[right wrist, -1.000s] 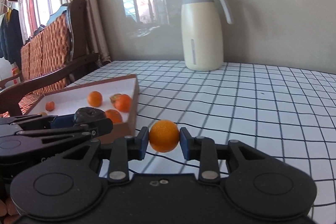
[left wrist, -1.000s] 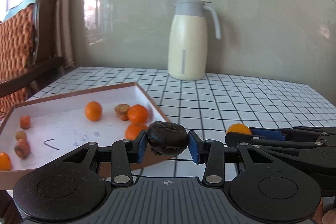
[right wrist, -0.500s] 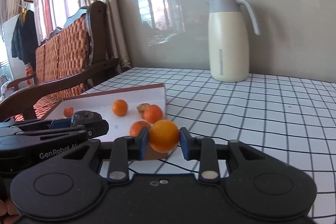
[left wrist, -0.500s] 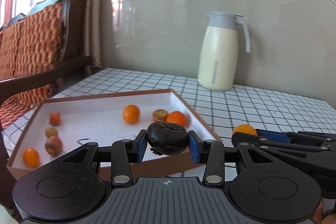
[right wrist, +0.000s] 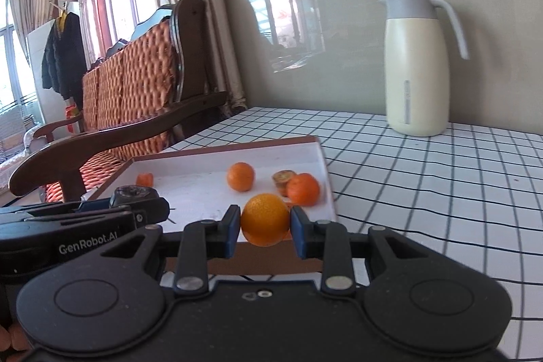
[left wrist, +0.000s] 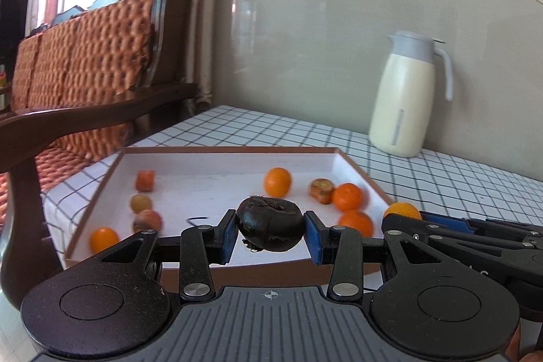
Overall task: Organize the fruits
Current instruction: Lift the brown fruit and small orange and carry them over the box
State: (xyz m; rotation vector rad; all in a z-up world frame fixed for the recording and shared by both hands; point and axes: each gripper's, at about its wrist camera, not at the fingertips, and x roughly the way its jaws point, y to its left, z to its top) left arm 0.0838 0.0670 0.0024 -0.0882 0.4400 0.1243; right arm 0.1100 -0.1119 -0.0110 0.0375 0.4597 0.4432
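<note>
A dark wrinkled fruit [left wrist: 269, 224] and an orange [right wrist: 265, 219] are held above the fruit-strewn tray [left wrist: 217, 165].

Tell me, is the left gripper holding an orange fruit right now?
No, the left gripper has its jaws clamped on a dark, nearly black fruit; the orange fruit sits in the right gripper.

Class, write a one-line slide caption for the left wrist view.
Left gripper clamps a dark fruit above the tray of oranges.

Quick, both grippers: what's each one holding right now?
Left gripper: shut on the dark fruit.
Right gripper: shut on the orange.
</note>
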